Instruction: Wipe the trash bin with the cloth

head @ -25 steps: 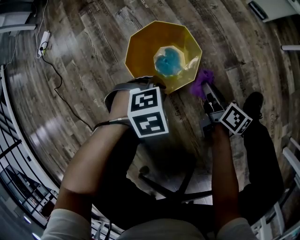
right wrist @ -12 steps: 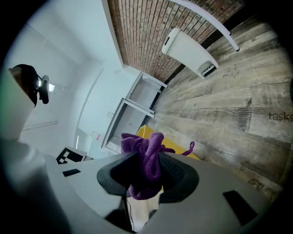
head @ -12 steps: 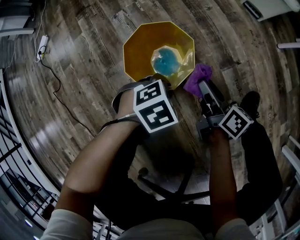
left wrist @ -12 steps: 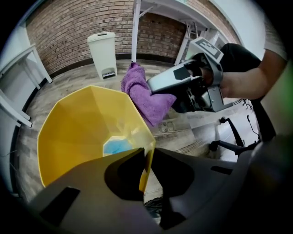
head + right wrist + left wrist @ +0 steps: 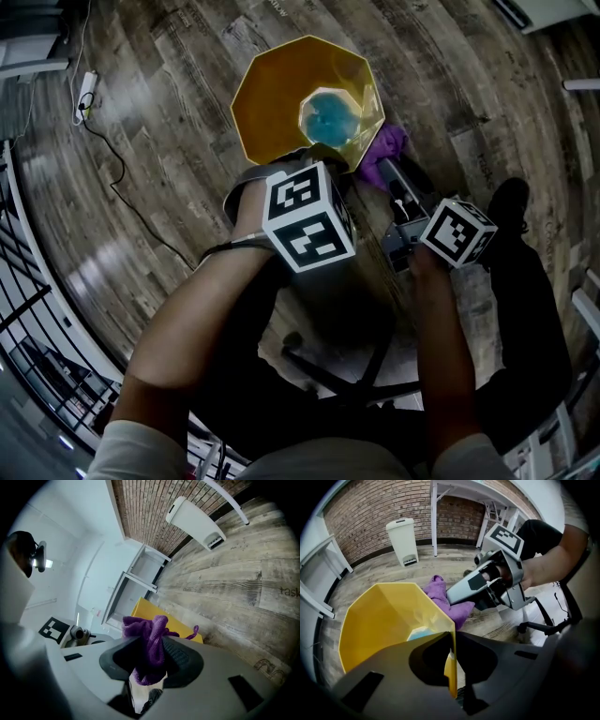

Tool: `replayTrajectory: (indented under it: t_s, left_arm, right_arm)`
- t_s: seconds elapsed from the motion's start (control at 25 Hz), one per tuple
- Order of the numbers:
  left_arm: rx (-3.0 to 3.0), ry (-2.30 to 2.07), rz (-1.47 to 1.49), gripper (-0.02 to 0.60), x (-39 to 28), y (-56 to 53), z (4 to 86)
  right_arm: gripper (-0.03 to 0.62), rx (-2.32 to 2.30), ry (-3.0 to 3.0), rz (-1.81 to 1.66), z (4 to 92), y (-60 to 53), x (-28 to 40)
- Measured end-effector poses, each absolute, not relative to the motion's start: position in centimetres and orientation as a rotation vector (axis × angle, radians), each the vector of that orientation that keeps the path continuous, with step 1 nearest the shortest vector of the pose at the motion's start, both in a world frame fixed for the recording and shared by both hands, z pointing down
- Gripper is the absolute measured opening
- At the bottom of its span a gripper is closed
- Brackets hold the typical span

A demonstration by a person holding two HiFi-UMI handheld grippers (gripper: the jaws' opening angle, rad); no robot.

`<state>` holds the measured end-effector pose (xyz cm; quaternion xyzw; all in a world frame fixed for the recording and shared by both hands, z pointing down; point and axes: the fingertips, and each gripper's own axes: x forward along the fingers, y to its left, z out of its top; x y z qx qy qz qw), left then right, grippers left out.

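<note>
Where the left gripper [image 5: 452,644] has just been closing, its dark jaws pinch the thin near wall of the trash bin [image 5: 379,625], a glossy yellow octagonal tub at the upper middle of the head view. The right gripper [image 5: 151,656] clenches a bunched purple cloth [image 5: 146,630] at the bin's right outer side. Both bare forearms reach forward over the grey wood-plank floor [image 5: 159,103], the left gripper pointing steeply down.

The head view was dimly lit; a pale glare was seen on the floor [image 5: 89,267] left of and below the trash bin [image 5: 281,103]. Edges were bent and darkened by fisheye distortion.
</note>
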<state>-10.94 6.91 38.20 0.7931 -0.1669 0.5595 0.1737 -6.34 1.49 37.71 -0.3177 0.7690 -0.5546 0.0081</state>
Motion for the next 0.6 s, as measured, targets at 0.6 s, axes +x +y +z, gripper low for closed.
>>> replayTrajectory:
  t_s: [0.6]
  left_arm:
    - [2.266,-0.499,1.518,0.02,-10.4,6.4,37.8]
  right_arm:
    - [0.13,-1.105,2.304,-1.826,42.4,2.1,-6.5]
